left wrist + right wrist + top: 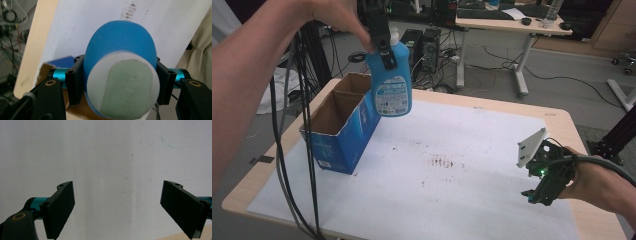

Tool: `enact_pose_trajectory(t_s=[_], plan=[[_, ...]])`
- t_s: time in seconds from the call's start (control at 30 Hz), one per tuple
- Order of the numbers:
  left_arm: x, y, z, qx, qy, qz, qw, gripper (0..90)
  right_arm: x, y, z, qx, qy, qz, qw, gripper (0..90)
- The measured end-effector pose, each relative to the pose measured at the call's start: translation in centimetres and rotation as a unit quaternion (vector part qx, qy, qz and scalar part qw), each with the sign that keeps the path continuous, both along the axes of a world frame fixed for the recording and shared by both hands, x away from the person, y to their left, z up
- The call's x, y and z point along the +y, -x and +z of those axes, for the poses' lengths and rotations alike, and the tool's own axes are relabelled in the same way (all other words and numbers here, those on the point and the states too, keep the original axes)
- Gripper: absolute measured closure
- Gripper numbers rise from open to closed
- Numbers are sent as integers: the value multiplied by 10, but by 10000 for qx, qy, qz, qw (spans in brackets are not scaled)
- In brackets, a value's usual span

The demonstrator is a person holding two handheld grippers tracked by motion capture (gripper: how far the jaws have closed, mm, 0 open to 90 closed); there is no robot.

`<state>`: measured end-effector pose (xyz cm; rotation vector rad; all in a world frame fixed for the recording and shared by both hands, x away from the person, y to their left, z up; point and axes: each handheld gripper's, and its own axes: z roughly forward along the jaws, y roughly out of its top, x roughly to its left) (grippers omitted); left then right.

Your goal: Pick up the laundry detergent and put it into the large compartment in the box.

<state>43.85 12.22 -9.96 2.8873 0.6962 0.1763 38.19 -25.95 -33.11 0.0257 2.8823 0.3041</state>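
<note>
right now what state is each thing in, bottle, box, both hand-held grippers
blue bottle: upright, white cap on, held in the air next to the box's top edge
cardboard box: top open, standing at the left of the table, nothing seen inside
left hand-held gripper: shut on the blue bottle near its neck
right hand-held gripper: jaws wide open, nothing between them, low over the white sheet

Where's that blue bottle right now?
In the high view, the blue bottle hangs in the air at upper left, clamped by the left gripper, just above the open cardboard box.
</note>
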Motion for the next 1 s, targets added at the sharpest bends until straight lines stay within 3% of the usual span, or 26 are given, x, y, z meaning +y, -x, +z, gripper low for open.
enact_pose_trajectory(t_s=[0.13, 0.27, 0.6, 0.8, 1.0], plan=[[19, 1, 4, 14, 5, 373, 9993, 378, 0, -1, -1, 8, 16, -24, 10000, 114], [36, 2, 5, -60, 12, 802, 9968, 378, 0, -2, -2, 10, 18, -20, 10000, 114], [71, 9, 14, -141, -127, 1503, 9885, 378, -1, -2, -3, 11, 63, -29, 10000, 114], [91, 12, 8, -133, -364, 1737, 9840, 378, 1, -2, -4, -1, 41, 6, 10000, 114], [106, 13, -1, -87, -437, 1830, 9821, 378, 3, -1, -6, -8, 108, 46, 9999, 115]])
